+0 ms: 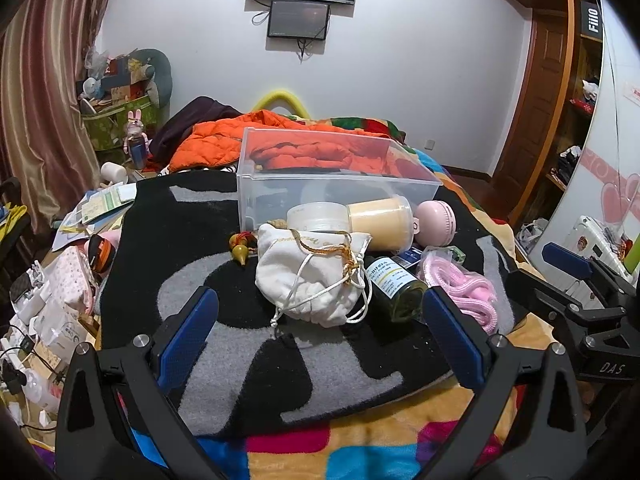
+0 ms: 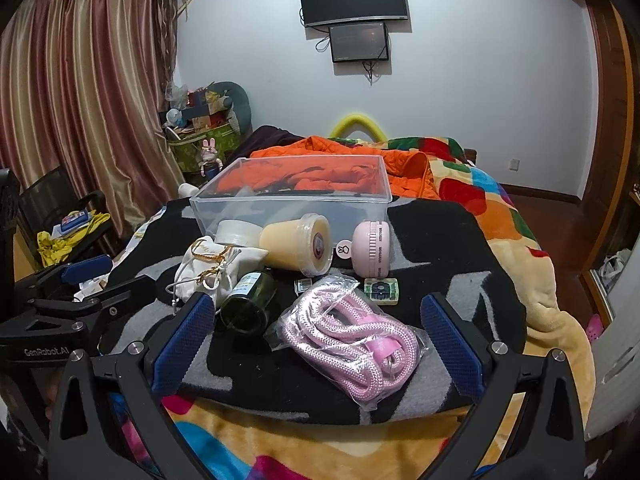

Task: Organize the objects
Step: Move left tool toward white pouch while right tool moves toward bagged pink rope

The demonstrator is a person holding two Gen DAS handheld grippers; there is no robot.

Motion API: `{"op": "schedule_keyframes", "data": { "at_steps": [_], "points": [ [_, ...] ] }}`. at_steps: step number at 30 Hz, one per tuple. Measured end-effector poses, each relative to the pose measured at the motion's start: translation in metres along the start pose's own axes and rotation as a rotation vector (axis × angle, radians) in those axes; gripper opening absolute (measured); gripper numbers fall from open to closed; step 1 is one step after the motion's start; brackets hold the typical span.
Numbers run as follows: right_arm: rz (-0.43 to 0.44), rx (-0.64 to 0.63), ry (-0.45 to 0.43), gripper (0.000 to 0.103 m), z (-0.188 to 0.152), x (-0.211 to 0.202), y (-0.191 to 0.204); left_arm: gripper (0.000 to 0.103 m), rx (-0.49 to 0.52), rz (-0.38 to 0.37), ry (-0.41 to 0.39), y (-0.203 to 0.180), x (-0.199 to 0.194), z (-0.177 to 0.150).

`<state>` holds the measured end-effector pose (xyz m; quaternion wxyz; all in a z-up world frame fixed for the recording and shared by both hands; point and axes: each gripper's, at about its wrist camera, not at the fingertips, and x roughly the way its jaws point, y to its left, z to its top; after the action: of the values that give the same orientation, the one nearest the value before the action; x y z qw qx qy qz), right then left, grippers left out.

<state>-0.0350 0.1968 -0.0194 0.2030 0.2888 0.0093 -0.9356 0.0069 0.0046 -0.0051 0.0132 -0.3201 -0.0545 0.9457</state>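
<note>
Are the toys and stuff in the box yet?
Nothing looks packed yet. Both grippers, left and right, are open and empty. The pouch, bottle, pink rope, jar and pink fan lie outside the clear box.

A clear bin [image 2: 280, 200] stands open on the black-and-grey rug [image 2: 440, 232]. In front lie a white pouch [image 1: 316, 276], a round tub [image 2: 236, 232], a yellow jar [image 2: 296, 246] on its side, a green bottle [image 2: 248, 304] tipped over, a pink fan [image 2: 372, 246], and bagged pink rope [image 2: 356, 340].
</note>
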Motion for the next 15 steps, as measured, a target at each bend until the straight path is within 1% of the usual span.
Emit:
{"op": "schedule_keyframes", "data": {
  "at_steps": [15],
  "points": [
    [0.016,0.003,0.011,0.103,-0.0016,0.0020,0.0017,0.103,-0.003,0.002,0.007,-0.0002,0.0047,-0.0003]
  ]
}}
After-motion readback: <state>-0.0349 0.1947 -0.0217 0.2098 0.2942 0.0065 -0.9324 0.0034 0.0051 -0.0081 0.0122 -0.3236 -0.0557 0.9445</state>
